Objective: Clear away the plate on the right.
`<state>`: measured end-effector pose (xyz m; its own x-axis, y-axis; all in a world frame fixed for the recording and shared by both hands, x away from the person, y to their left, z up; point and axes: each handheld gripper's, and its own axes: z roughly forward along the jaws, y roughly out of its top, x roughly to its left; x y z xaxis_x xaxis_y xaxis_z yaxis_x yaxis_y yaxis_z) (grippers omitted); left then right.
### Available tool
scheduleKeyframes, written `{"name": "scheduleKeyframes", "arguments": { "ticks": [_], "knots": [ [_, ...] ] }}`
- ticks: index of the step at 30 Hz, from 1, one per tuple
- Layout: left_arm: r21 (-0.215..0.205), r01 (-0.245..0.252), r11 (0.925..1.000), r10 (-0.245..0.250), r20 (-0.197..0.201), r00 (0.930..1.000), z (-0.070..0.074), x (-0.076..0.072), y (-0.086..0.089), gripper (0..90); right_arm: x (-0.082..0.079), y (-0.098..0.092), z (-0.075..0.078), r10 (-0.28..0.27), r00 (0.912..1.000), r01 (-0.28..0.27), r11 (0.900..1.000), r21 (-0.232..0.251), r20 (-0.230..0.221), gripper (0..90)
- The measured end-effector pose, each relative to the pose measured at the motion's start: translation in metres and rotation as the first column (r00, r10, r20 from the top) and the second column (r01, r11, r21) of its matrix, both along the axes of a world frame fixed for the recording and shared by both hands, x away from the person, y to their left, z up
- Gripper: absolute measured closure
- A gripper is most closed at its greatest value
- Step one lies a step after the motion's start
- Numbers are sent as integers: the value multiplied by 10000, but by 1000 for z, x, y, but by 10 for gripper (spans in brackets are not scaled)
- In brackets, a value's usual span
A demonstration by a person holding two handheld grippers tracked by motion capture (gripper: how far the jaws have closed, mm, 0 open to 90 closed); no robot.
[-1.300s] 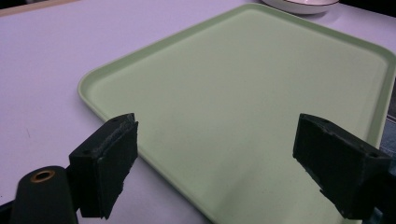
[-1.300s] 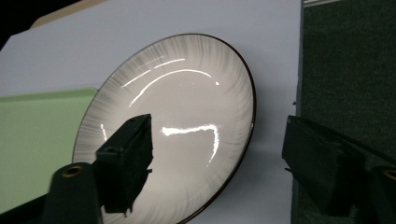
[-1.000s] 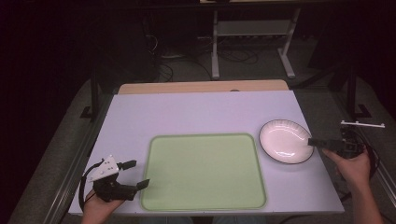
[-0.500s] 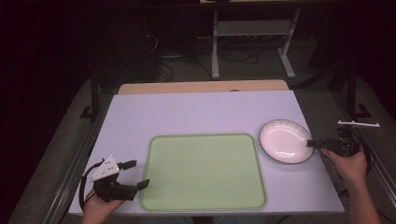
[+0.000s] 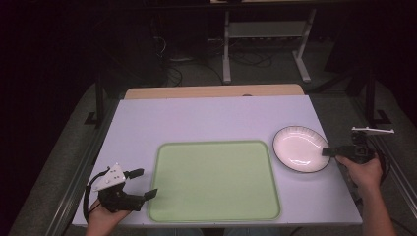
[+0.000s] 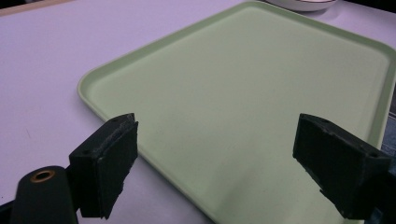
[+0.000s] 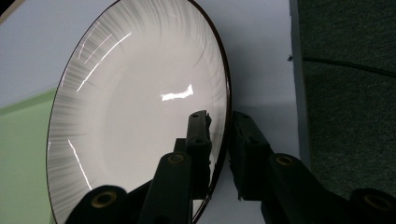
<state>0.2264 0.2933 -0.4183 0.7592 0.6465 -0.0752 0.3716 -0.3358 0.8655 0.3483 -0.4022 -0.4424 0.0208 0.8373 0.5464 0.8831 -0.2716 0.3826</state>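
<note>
Your right claw [image 7: 219, 140] has just been closing and now pinches the rim of the round white ceramic plate [image 5: 300, 147], which rests on the tabletop [image 5: 206, 118] beside the pale green plastic tray [image 5: 214, 179]. Lifting and placing it looks still ahead, and your left claw [image 6: 212, 168] waits released over the tray's near edge.

Left gripper [image 6: 219, 168] jaws wide apart above near corner of green tray [image 6: 243, 93]; white plate [image 6: 303, 4] beyond, on lavender table [image 6: 51, 60].

In the left gripper view, the green tray [image 6: 243, 107] runs off the right and bottom edges, and just a sliver of the white plate [image 6: 301, 4] shows at the top edge. In the right gripper view, the plate's [image 7: 140, 116] lower rim is cut off at the bottom, and one jaw covers part of its inner surface.
</note>
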Motion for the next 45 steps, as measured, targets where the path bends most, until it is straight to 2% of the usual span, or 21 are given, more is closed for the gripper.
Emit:
{"name": "scheduleKeyframes", "arguments": {
  "ticks": [4,8,16,18,23,29,34,40,45],
  "knots": [
    [39,-8,10000,8,2,10000,-1,1,1,140,1,2,-2,-83,10000,83,9999,-62,-47,775],
    [23,-11,10000,11,13,10000,0,1,1,140,3,4,-5,-148,9999,149,9999,77,-62,776],
    [23,-11,10000,11,18,10000,0,0,1,139,2,0,-7,-372,9992,378,9979,527,-111,807],
    [33,-2,10000,2,13,10000,0,0,0,140,1,-2,-8,-504,9987,508,9956,787,-79,817],
    [20,-11,10000,10,20,10000,0,0,1,140,0,-3,-10,-666,9978,670,9932,957,-75,822],
    [7,-14,10000,14,4,10000,0,0,1,140,-1,-4,-12,-999,9949,1005,9857,1356,-108,830],
    [-23,-27,10000,27,13,10000,0,0,2,140,-2,-5,-13,-1080,9942,1066,9814,1594,-1,829],
    [-30,-43,10000,43,17,10000,0,0,2,140,-4,-9,-15,-1330,9910,1262,9647,2313,137,825],
    [-27,-46,10000,46,23,10000,0,0,2,140,-6,-10,-14,-1470,9891,1386,9553,2610,125,818]
  ]
}}
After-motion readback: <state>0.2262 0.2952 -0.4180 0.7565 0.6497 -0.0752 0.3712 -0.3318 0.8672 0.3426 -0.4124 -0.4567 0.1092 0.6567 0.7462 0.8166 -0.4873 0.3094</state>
